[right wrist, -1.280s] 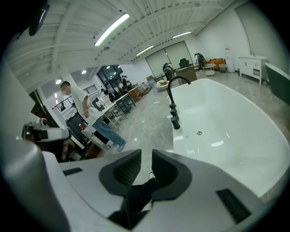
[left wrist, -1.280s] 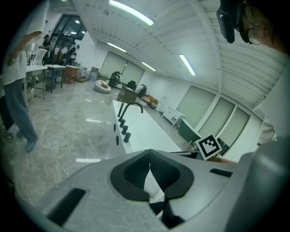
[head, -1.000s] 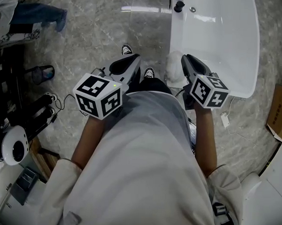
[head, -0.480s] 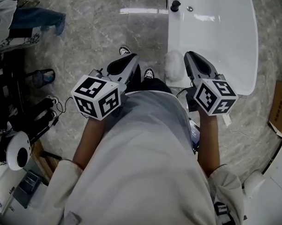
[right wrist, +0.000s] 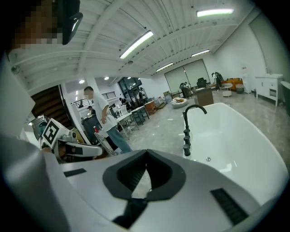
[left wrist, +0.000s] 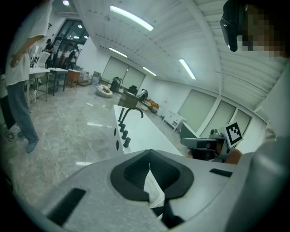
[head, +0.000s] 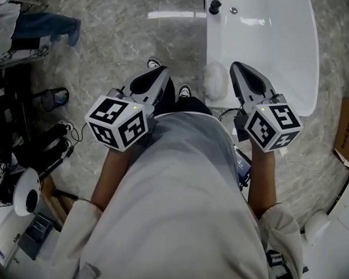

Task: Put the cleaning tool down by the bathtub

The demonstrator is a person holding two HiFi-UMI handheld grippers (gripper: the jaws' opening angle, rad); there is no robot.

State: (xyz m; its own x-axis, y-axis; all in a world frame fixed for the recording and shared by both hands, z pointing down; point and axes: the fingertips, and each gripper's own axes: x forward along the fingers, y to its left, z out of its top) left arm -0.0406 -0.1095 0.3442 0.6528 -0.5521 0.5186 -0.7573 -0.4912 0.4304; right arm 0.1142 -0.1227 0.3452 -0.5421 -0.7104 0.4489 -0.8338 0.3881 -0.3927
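Observation:
A white fluffy cleaning tool (head: 213,81) lies on the marble floor against the near left corner of the white bathtub (head: 263,47). Neither gripper touches it. My left gripper (head: 159,72) is held over my feet, left of the tool, its jaws shut with nothing between them. My right gripper (head: 237,67) hangs just right of the tool, over the tub's near edge, also shut and empty. The left gripper view shows the bathtub (left wrist: 140,131) beyond the closed jaws. The right gripper view shows the bathtub (right wrist: 235,140) to the right.
A black faucet (head: 213,5) stands on the tub's far left rim. A cardboard box (head: 347,133) lies at the right edge. A black mesh cup (head: 53,96), cables and equipment crowd the left. Another person (right wrist: 102,118) stands by tables farther off.
Both grippers have drifted slightly closer to the camera and the right one a little to the right. The cleaning tool stays on the floor by the tub.

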